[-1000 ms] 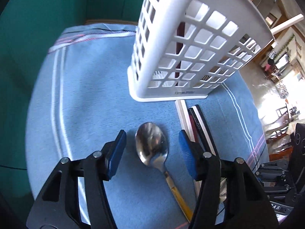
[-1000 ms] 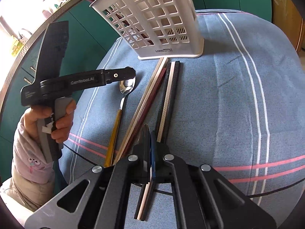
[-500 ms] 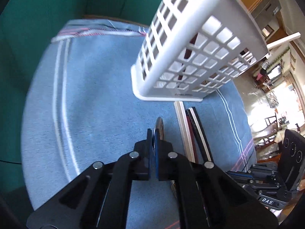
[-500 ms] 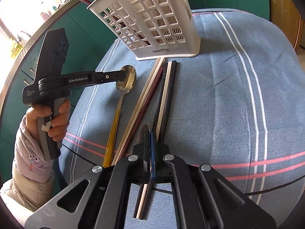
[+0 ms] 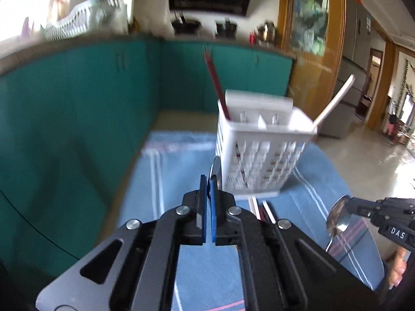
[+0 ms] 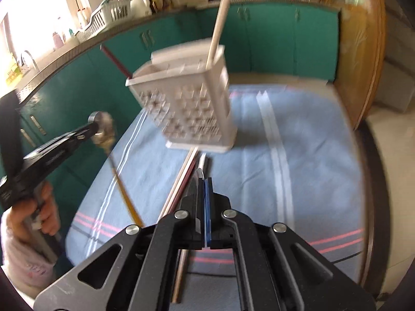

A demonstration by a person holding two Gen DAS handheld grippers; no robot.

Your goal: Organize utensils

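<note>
Both tools clenched on spoons, held above the table before the white basket

The left tool (image 5: 208, 181) grips the gold-handled spoon (image 5: 215, 171), whose bowl shows edge-on just past its blue pads; from the right wrist view the handle hangs down and toward the table. The right tool (image 6: 203, 184) is clamped on a second spoon (image 6: 198, 175), a shiny edge above its fingertips, and its body reads "DAS" (image 5: 398, 233). Under both, loose chopsticks (image 6: 181, 178) lie side by side on the blue striped cloth (image 6: 298, 142), their far ends at the base of the basket (image 5: 262, 155). A dark red chopstick (image 5: 216, 88) and a pale chopstick (image 5: 334, 101) lean out of the basket. Its label is too blurred to read. Teal cabinets (image 5: 77, 103) stand behind.
</note>
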